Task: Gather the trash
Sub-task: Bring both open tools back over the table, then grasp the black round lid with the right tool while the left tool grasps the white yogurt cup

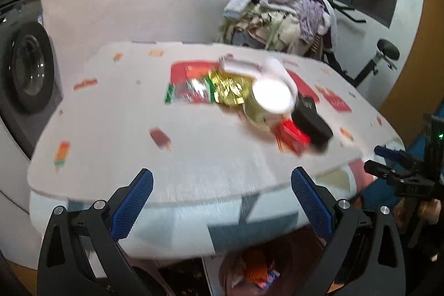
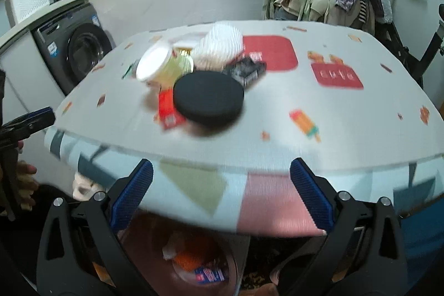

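A pile of trash lies on the table: a yellow cup on its side, a gold and green wrapper, a red packet, a black round lid. The right wrist view shows the cup, the black lid, a white ribbed paper cup, a red packet. A pink bin with trash stands below the table edge; it also shows in the left wrist view. My left gripper and right gripper are open, empty, over the table's near edge.
A washing machine stands left of the table. A heap of clothes sits behind it, beside an exercise bike. The right gripper's fingers show at the right of the left wrist view.
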Motion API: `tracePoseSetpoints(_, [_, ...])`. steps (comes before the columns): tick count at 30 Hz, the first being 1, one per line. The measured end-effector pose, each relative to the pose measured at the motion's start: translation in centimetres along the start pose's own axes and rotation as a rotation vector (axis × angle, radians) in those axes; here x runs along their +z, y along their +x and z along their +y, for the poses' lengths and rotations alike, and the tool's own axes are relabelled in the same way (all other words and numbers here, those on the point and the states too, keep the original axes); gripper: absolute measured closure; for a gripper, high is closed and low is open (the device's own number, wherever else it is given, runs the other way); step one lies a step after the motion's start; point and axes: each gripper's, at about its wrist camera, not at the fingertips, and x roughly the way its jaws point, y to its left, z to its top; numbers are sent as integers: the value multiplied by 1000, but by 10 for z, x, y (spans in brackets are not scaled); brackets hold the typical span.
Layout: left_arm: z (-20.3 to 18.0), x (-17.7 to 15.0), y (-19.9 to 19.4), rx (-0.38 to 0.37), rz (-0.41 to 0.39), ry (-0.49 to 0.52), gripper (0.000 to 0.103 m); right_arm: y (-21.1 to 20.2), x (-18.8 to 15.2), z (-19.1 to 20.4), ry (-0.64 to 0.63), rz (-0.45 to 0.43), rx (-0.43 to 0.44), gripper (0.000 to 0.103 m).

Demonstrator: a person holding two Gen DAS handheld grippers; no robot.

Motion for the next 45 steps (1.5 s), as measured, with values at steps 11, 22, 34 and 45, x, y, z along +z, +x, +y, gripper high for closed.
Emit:
tracePoseSetpoints(11, [9,51,16,-12,22,-41,6,85,68,9,92,85,37,6])
tracePoseSetpoints(22, [5,68,47,-69,64,-51,6,126,79,0,170,183,66,10])
tracePoseSetpoints(34, [-42,95,118,-155,132,-53,6,63,77,-16,101,37,21,10])
tracePoseSetpoints(45, [-72,98,169,-116,223,-36,10,29,60,-34,80,-8,-32,10])
